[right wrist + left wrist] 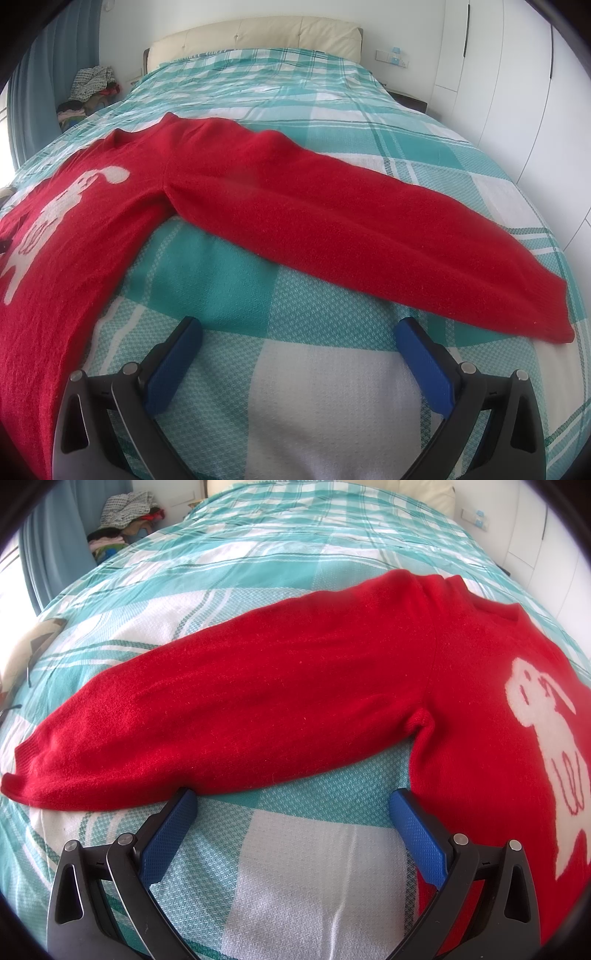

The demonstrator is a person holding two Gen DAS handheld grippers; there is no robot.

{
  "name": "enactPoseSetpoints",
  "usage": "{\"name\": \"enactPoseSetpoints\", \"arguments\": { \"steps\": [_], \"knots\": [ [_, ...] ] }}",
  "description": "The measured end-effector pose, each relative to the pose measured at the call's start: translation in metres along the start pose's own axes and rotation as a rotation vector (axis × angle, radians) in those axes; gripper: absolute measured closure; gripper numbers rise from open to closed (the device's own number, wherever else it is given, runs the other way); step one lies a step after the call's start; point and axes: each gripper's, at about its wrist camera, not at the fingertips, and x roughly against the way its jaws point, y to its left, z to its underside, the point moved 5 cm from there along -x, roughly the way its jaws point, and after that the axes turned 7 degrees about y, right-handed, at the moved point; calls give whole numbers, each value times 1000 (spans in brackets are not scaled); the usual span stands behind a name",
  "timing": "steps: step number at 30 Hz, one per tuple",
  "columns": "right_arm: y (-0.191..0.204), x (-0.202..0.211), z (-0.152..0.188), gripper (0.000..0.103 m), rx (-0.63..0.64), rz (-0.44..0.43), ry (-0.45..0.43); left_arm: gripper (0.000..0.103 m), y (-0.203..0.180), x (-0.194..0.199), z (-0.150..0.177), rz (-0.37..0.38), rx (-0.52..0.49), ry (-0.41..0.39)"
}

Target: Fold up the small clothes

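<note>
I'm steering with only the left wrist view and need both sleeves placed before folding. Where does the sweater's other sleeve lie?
Observer: The other sleeve lies spread flat on the bedspread, running out to the right.
Operator: Is the right gripper holding it?
Observer: No. The right gripper is open, just short of the sleeve's near edge.
Operator: Where is its cuff?
Observer: The cuff lies beyond the gripper's right finger, unfolded.
</note>
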Motion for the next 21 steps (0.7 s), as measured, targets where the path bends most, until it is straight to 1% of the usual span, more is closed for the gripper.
{"name": "enactPoseSetpoints", "arguments": {
  "steps": [2,3,5,7,10,14,15,16,17,18,19,20,21],
  "knots": [
    [-5,9,-1,1,-30,-8,6,0,0,0,0,0,0,0],
    [-11,15,-2,1,-61,-33,2,0,0,0,0,0,0,0],
    [-28,29,-1,1,-148,-110,-19,0,0,0,0,0,0,0],
    [-55,42,2,1,-257,-168,-34,0,0,0,0,0,0,0],
    [-108,56,9,1,-460,-242,-56,0,0,0,0,0,0,0],
    [-194,71,23,1,-770,-292,-129,0,0,0,0,0,0,0],
    [-213,72,26,1,-840,-310,-141,0,0,0,0,0,0,0],
    [-229,70,29,1,-901,-331,-135,0,0,0,0,0,0,0],
    [-240,66,31,2,-941,-358,-118,0,0,0,0,0,0,0],
    [-248,61,31,4,-962,-386,-98,0,0,0,0,0,0,0],
    [-253,56,30,7,-963,-408,-80,0,0,0,0,0,0,0],
    [-255,51,27,12,-950,-427,-68,0,0,0,0,0,0,0],
    [-256,45,23,15,-932,-441,-49,0,0,0,0,0,0,0]
  ]
}}
